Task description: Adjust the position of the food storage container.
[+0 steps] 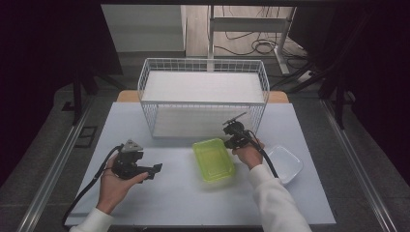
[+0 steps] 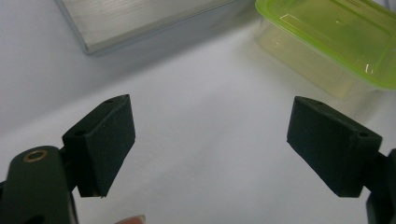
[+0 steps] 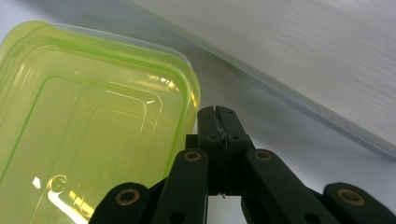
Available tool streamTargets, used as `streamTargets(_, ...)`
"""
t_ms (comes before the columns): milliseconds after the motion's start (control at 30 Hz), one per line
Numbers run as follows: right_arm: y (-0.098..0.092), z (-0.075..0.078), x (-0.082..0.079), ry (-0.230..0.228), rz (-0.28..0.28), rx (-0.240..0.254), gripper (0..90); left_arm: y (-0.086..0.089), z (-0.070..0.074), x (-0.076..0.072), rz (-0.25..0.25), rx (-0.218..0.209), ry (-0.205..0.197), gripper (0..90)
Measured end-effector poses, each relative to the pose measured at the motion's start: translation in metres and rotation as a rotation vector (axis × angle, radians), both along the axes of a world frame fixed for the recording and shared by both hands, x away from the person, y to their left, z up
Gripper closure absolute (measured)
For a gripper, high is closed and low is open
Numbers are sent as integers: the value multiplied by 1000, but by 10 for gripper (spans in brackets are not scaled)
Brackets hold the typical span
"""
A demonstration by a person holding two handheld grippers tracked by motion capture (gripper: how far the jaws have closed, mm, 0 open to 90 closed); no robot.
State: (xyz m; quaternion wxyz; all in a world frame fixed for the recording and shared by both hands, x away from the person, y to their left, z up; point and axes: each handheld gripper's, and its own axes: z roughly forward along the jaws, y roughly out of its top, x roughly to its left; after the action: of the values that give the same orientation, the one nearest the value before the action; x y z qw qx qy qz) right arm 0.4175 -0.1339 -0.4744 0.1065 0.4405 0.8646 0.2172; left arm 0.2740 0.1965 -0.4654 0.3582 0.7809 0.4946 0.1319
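Right tool (image 3: 218, 112): sitting closed, gripping nothing, beside the green container's (image 1: 213, 159) right edge, frame centre.
Left tool (image 2: 210, 140): resting open, lower left.

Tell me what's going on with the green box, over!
Left gripper open, empty. Right gripper shut, empty, beside the green-lidded box, at its far right corner. Wire basket close behind.
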Motion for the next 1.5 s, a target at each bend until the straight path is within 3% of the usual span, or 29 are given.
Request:
streamTargets(333,25,1,-6,7,102,-1,889,1,0,-2,26,24,10,149)
streamTargets(900,76,0,-18,-10,289,9,889,2,1,-2,42,24,18,141)
streamTargets(1200,112,-1,-33,-5,444,16,889,4,-1,-1,52,38,27,137)
streamTargets(1333,121,-2,-39,-2,471,25,888,5,-1,0,55,40,26,136)
streamTargets(1500,116,3,-39,-20,440,43,888,5,-2,0,46,48,32,131)
